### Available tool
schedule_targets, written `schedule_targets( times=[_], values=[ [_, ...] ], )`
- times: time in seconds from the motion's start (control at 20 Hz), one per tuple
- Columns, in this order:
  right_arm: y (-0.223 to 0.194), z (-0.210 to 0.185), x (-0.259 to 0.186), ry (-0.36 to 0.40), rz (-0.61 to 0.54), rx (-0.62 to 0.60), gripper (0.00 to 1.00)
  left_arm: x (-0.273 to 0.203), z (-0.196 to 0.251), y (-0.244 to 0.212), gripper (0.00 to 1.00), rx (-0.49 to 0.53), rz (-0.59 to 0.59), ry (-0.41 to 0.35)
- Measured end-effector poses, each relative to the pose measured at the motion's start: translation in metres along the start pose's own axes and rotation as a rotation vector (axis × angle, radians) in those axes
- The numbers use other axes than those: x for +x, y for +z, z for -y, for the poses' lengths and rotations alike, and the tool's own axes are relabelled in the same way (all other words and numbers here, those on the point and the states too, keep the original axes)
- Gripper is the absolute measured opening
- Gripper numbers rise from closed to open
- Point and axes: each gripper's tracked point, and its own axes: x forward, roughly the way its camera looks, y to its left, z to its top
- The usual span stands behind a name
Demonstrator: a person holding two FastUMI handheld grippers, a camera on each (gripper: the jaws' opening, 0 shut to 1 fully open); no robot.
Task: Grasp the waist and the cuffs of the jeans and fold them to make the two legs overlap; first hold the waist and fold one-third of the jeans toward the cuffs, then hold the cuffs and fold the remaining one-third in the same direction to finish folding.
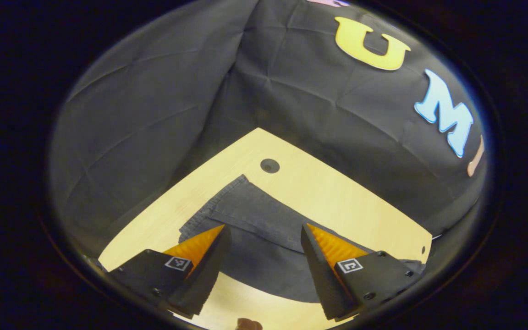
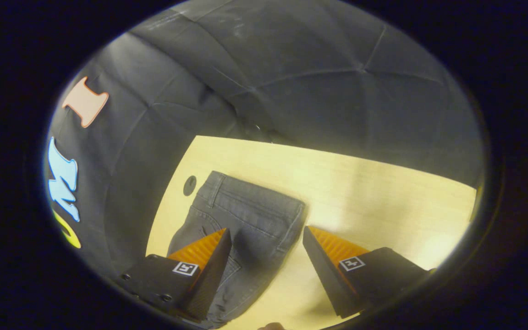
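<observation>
Dark grey jeans [image 1: 255, 229] lie flat on the light wooden table [image 1: 319, 188]. In the left gripper view a hemmed cuff end [image 1: 236, 192] points toward the far corner, and my left gripper [image 1: 264, 243] hangs open above the cloth with nothing between its fingers. In the right gripper view the jeans [image 2: 245, 220] show their waistband [image 2: 257, 192] at the far end, with pocket seams below it. My right gripper [image 2: 266, 247] is open above the waist area, apart from the fabric.
A round dark hole [image 1: 269, 165] sits in the table just beyond the cuff; the same hole [image 2: 189, 185] shows left of the waistband. Bare tabletop [image 2: 374, 197] stretches to the right of the jeans. The black booth wall [image 1: 163, 105] closes in behind the table's edges.
</observation>
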Motion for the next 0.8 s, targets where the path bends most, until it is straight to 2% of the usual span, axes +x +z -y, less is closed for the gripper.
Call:
schedule_targets(
  times=[0.1, 0.2, 0.25, 0.4, 0.45, 0.5, 0.55, 0.7, 0.8],
  values=[
    [0.003, 0.001, 0.0, -0.018, 0.016, 0.016, 0.94, -0.009, 0.003, -0.002, 1.0, 0.007, 0.018, -0.013],
    [0.003, 0.004, 0.005, -0.061, 0.021, 0.011, 0.88, -0.016, 0.005, -0.004, 1.0, 0.021, 0.036, -0.014],
    [0.005, 0.003, 0.009, -0.058, 0.023, 0.008, 0.7, -0.02, 0.007, -0.005, 1.0, 0.032, 0.046, -0.013],
    [0.004, 0.002, 0.014, -0.04, -0.002, -0.006, 0.53, -0.024, 0.015, -0.013, 1.0, 0.057, 0.065, -0.029],
    [0.003, 0.001, 0.015, -0.023, -0.018, -0.008, 0.4, -0.026, 0.015, -0.018, 1.0, 0.063, 0.064, -0.036],
    [0.004, 0.002, 0.014, -0.011, -0.021, -0.008, 0.38, -0.028, 0.017, -0.021, 1.0, 0.067, 0.067, -0.04],
    [0.005, 0.001, 0.013, -0.005, -0.026, -0.009, 0.29, -0.029, 0.018, -0.024, 1.0, 0.071, 0.066, -0.048],
    [0.013, -0.009, 0.001, 0.05, 0.01, -0.033, 0.19, -0.035, 0.024, -0.026, 1.0, 0.075, 0.074, -0.053],
    [0.018, -0.025, -0.016, 0.099, 0.055, -0.058, 0.19, -0.038, 0.023, -0.025, 1.0, 0.082, 0.08, -0.05]
  ],
)
